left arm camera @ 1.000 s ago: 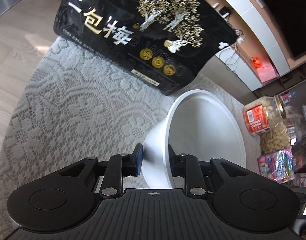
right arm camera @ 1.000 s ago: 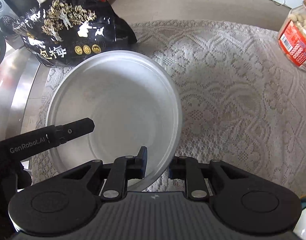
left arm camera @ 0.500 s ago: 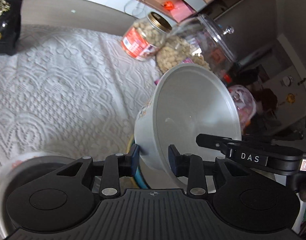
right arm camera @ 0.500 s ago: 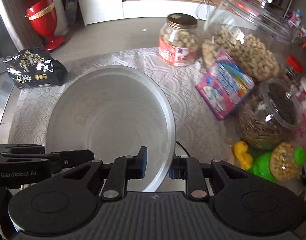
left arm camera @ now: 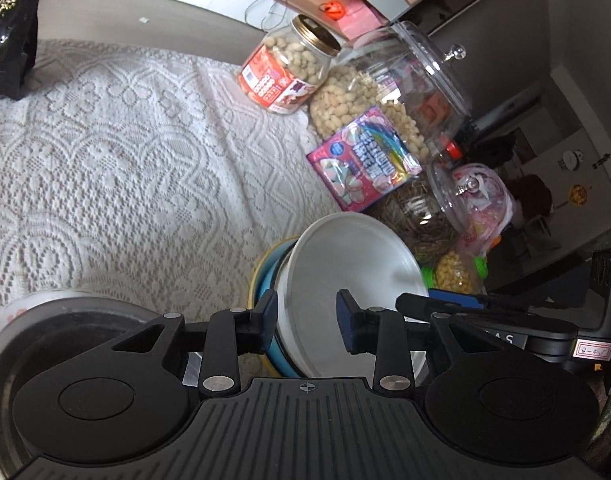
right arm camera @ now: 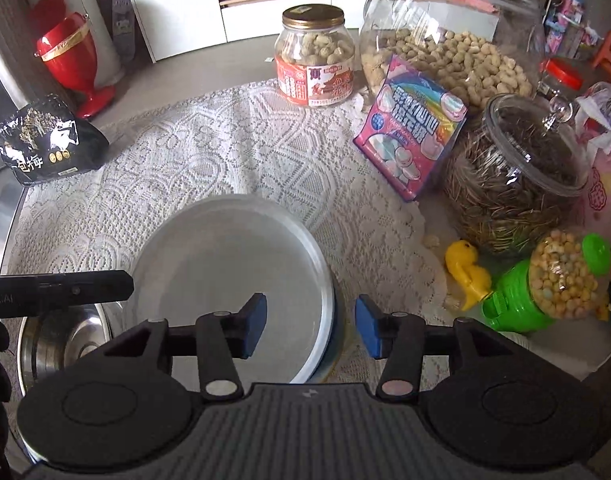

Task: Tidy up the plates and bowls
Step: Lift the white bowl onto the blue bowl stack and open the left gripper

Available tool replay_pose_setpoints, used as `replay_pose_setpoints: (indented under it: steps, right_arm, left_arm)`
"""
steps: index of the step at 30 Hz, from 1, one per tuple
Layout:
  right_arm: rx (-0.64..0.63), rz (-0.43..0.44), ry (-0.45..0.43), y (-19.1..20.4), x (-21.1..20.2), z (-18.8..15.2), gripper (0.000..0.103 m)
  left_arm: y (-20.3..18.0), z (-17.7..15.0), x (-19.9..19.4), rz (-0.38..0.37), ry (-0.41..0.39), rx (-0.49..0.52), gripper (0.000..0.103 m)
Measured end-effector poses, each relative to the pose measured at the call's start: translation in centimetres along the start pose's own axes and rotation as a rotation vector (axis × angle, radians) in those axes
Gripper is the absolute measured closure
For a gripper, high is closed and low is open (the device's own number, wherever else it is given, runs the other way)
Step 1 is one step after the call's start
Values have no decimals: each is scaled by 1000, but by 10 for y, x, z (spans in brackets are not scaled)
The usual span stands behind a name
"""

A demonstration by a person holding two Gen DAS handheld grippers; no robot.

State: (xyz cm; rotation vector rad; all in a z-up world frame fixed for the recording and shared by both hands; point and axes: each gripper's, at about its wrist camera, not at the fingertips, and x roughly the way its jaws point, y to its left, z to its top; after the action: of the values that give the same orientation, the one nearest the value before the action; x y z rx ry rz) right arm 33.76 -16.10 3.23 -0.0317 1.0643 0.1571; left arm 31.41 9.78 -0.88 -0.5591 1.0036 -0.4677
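A white bowl (left arm camera: 353, 264) (right arm camera: 225, 264) sits nested on a blue bowl (left arm camera: 265, 286) with a yellow one under it, at the near right of the lace cloth. My left gripper (left arm camera: 305, 324) straddles the white bowl's near rim. Its jaws are closing, and the inner pad stands free of the wall. My right gripper (right arm camera: 309, 330) straddles the bowl's right rim, its jaws opening and both pads apart from it. The right gripper's finger (left arm camera: 445, 304) shows over the bowl in the left wrist view. A steel bowl (right arm camera: 65, 340) (left arm camera: 45, 300) stands just left of the stack.
A red-labelled nut jar (right arm camera: 315, 60), a big peanut jar (right arm camera: 445, 40), a pink candy bag (right arm camera: 411, 128) and a seed jar (right arm camera: 513, 172) line the far right. A yellow duck (right arm camera: 465, 272) and a green dispenser (right arm camera: 545, 288) lie nearer. A black snack bag (right arm camera: 45, 148) lies far left.
Both grippers carried the white bowl from beside the black bag to the right, lowered it onto the blue bowl, and both spread their jaws off its rim.
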Motion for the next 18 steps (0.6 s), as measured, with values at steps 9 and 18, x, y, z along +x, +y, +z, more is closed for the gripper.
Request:
replay_pose_setpoints:
  steps: [9, 18]
  right_arm:
    - [92, -7, -70, -26, 7, -24, 51]
    - [13, 108, -273, -36, -13, -50, 36]
  left_arm:
    - [-8, -13, 9, 131, -32, 64, 69]
    - [-34, -23, 2, 139, -74, 101, 69]
